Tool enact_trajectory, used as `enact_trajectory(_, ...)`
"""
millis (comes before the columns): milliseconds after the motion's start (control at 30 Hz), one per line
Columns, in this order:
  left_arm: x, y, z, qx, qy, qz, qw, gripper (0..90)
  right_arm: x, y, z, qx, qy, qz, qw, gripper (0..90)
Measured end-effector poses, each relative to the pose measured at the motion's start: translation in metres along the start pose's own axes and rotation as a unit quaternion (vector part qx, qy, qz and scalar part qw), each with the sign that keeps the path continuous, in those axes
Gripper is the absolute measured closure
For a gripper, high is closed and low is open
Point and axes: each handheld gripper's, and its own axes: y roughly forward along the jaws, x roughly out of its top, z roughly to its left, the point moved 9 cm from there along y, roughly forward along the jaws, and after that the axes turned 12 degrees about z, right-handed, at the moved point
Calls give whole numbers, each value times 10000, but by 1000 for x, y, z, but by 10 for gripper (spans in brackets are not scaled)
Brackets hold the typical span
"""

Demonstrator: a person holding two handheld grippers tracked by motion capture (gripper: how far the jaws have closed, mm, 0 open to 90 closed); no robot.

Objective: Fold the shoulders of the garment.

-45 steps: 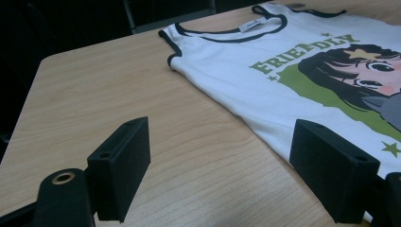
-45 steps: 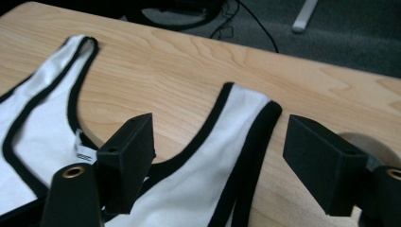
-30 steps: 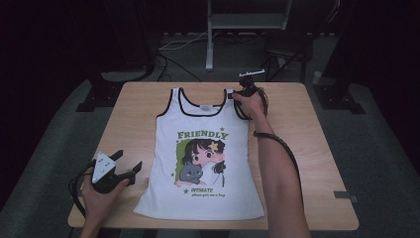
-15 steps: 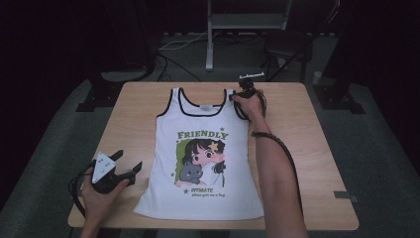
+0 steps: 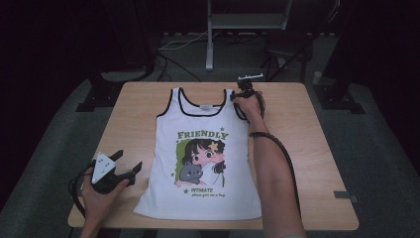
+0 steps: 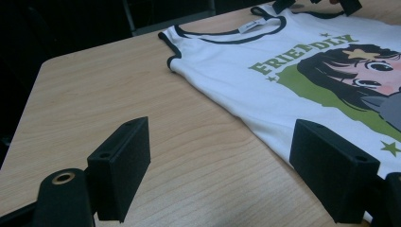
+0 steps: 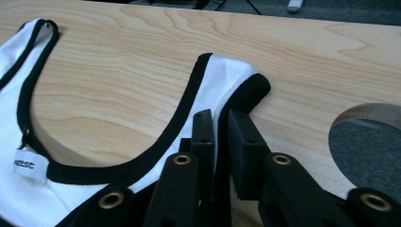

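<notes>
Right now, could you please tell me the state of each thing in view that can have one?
Tank top: lying flat, print side up, on the table.
Right gripper: fingers shut on the tank top's shoulder strap.
Left gripper: fingers open, holding nothing, beside the shirt's edge.

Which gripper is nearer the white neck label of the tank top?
Right. The right gripper is clamped on the shoulder strap beside the neckline holding the white label; the left gripper sits open by the white tank top's lower edge.
</notes>
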Motion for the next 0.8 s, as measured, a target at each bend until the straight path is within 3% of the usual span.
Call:
enact_trajectory(233, 0, 0, 0, 4, 7, -7, 10000, 210, 1, -6, 6, 413, 177, -226, 9987, 847)
enact_trajectory(600, 0, 0, 0, 4, -9, -4, 10000, 210, 10, -28, 18, 871, 141, -646, 9940, 850)
enact_trajectory(667, 0, 0, 0, 4, -6, 2, 10000, 210, 12, -35, 21, 993, 162, -767, 9920, 842)
enact_trajectory(800, 0, 0, 1, -10, -20, 10, 10000, 210, 11, -44, 28, 1061, 18, -874, 9905, 843)
